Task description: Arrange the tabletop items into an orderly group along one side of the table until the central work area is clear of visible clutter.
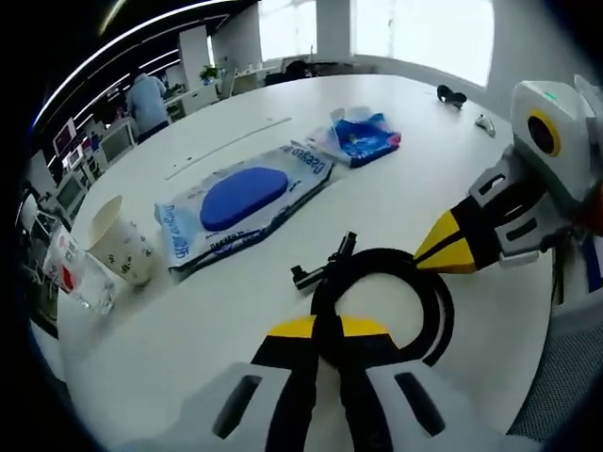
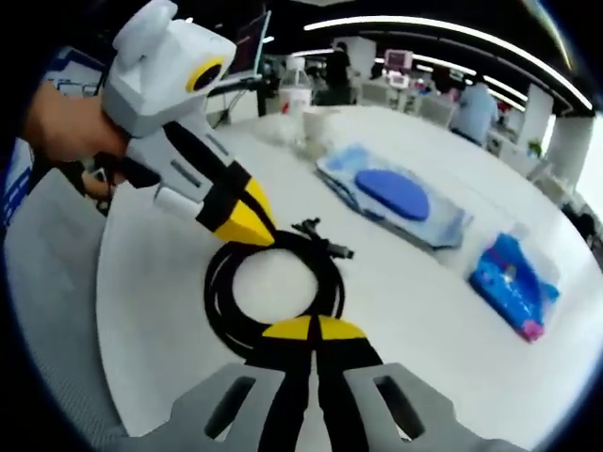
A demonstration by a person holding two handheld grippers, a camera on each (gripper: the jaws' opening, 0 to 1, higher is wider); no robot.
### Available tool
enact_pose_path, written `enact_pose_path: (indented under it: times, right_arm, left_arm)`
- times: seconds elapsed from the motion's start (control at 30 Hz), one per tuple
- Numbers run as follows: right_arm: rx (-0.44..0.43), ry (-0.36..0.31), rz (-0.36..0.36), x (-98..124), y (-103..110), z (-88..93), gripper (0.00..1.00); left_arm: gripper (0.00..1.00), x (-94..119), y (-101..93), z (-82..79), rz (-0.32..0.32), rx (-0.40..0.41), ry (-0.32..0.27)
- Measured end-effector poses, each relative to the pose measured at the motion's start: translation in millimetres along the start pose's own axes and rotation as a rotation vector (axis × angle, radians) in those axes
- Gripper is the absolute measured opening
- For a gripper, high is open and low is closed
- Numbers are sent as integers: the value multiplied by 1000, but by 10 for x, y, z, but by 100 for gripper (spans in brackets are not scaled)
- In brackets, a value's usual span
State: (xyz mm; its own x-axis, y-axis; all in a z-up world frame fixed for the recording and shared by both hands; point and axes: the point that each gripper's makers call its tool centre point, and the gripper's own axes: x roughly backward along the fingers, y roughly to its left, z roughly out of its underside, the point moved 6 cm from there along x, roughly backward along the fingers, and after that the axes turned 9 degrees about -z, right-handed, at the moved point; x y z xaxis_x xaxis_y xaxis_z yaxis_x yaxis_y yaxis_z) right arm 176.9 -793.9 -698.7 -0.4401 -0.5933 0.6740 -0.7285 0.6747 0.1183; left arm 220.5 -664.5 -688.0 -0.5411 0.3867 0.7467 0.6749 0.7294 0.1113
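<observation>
Now both grippers (image 1: 328,341) (image 2: 313,331) clamp coiled blk cable (image 1: 426,282).

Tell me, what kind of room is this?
Probably an open-plan office: a big white round table, rows of desks with computer monitors behind it, and long ceiling strip lights.

The left gripper (image 1: 325,330), seen in its own view with yellow-tipped black jaws on grey-white bodies, is held low over the white bench with its jaws drawn together, pinched on the near side of a coiled black cable (image 1: 382,297). The right gripper (image 2: 311,330) is likewise closed with its yellow tips meeting on the cable's loop. In the right gripper view the left gripper is gripped by a bare hand (image 2: 66,132) at the upper left, angled downward to the coil.
</observation>
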Motion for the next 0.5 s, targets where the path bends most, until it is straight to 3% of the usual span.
enact_pose_path:
  times: [0.27, 0.33, 0.37, 0.43, 0.5]
  right_arm:
    - [-63, -14, 18, -29, -100, -31, 0]
    - [-125, -66, 18, -6, -94, -64, 0]
    - [-157, -66, 15, 4, -88, -53, 0]
    - [-142, -40, 42, 33, -98, -24, 3]
    - [-123, -48, 51, 46, -84, -8, 6]
  left_arm:
    - [4, -39, 26, -14, -9, 114, 19]
    - [4, -47, 22, -25, -21, 153, 21]
    - [3, -56, 25, -27, -28, 183, 25]
    - [3, -79, 36, -30, -37, 308, 41]
    - [3, -98, 53, -39, -42, 342, 37]
